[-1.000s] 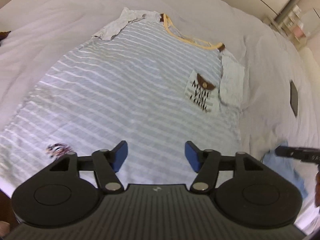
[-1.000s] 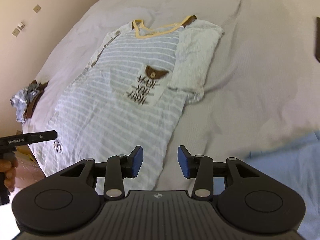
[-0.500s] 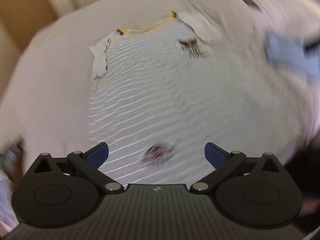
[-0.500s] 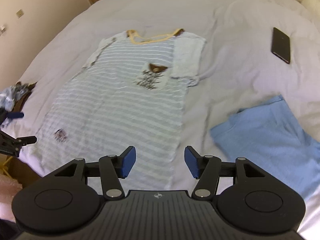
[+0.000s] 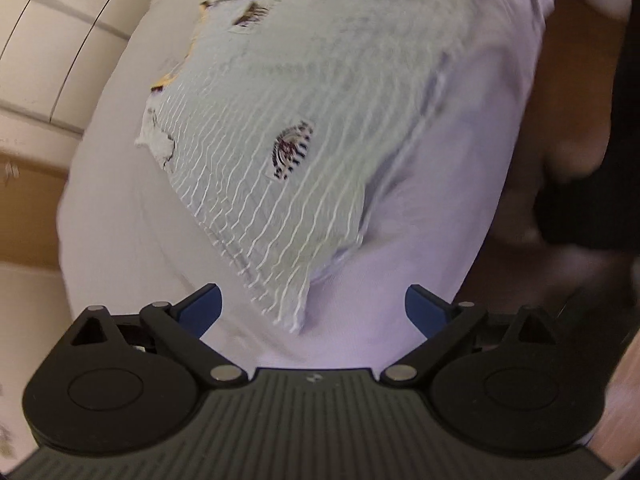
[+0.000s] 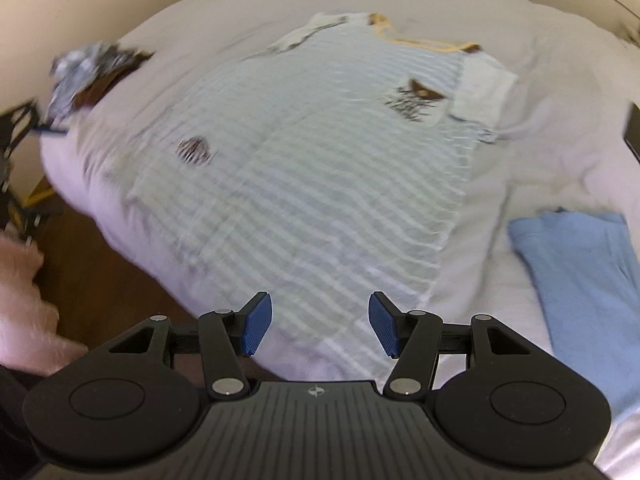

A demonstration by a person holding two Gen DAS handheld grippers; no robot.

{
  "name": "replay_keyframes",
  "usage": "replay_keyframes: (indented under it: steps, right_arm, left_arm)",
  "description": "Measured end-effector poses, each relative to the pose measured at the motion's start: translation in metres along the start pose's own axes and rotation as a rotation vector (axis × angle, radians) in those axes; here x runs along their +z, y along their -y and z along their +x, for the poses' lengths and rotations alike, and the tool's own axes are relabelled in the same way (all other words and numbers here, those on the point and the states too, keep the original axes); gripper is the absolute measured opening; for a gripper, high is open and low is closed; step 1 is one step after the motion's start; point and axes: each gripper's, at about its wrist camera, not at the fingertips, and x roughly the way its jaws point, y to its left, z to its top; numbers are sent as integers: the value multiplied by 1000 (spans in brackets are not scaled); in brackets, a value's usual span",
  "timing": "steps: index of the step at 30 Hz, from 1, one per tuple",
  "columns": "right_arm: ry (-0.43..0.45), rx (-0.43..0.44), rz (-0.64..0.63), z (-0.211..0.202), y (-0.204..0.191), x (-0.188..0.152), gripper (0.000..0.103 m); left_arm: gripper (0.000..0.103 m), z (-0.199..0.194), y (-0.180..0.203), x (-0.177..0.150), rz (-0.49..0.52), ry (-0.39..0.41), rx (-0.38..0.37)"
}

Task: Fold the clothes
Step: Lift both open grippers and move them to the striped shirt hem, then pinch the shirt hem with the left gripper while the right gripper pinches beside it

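Hovering over the near edge of the bed, I have both tools spread and holding nothing: my left gripper gapes wide just short of the near hem corner of the striped T-shirt, and my right gripper stands moderately open above the near hem of the same striped T-shirt. The shirt lies face up and spread along the bed, yellow collar at the far end, chest pocket toward the right, both short sleeves turned in onto the body. A blue garment lies apart on the near right, a crumpled patterned cloth at the far left edge, and a dark phone at the right rim. With the sleeves in and the body at full length, I judge the step in hand to be taking the hem for a lengthwise fold toward the collar. That calls for each gripper to drop onto its own hem corner, pinch cloth only and not the sheet, then lift both together evenly. Motion blur hides the exact gap to the fabric.
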Motion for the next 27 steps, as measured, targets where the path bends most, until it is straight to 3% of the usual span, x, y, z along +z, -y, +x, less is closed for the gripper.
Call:
replay_keyframes:
  steps: [3, 9, 11, 14, 16, 18, 20, 23, 27]
  right_arm:
    - [-23, 1, -40, 9, -18, -9, 57]
    - [-55, -19, -76, 24, -39, -13, 57]
    - [-64, -37, -60, 28, -42, -13, 57]
    - [-78, -60, -42, 37, -47, -11, 57]
    - [-87, -72, -36, 44, -51, -9, 57]
    - [-89, -86, -68, 54, -58, -8, 57]
    - [-85, -108, -110, 63, -67, -6, 57]
    - [-68, -149, -190, 77, -82, -7, 57]
    - [-38, -170, -302, 96, -108, -9, 64]
  left_arm:
    - [86, 19, 4, -5, 53, -23, 19]
    - [74, 69, -5, -12, 50, -20, 1]
    - [65, 85, -8, -15, 84, -15, -2]
    - [62, 100, -10, -19, 170, 21, -24]
    - [51, 105, -13, -21, 214, 54, -54]
    - [25, 106, -25, -23, 174, 84, -109]
    - [9, 106, -45, -25, 68, 105, -156]
    - [4, 107, -80, -27, -109, 115, -213]
    - [3, 104, -105, -26, -173, 145, -266]
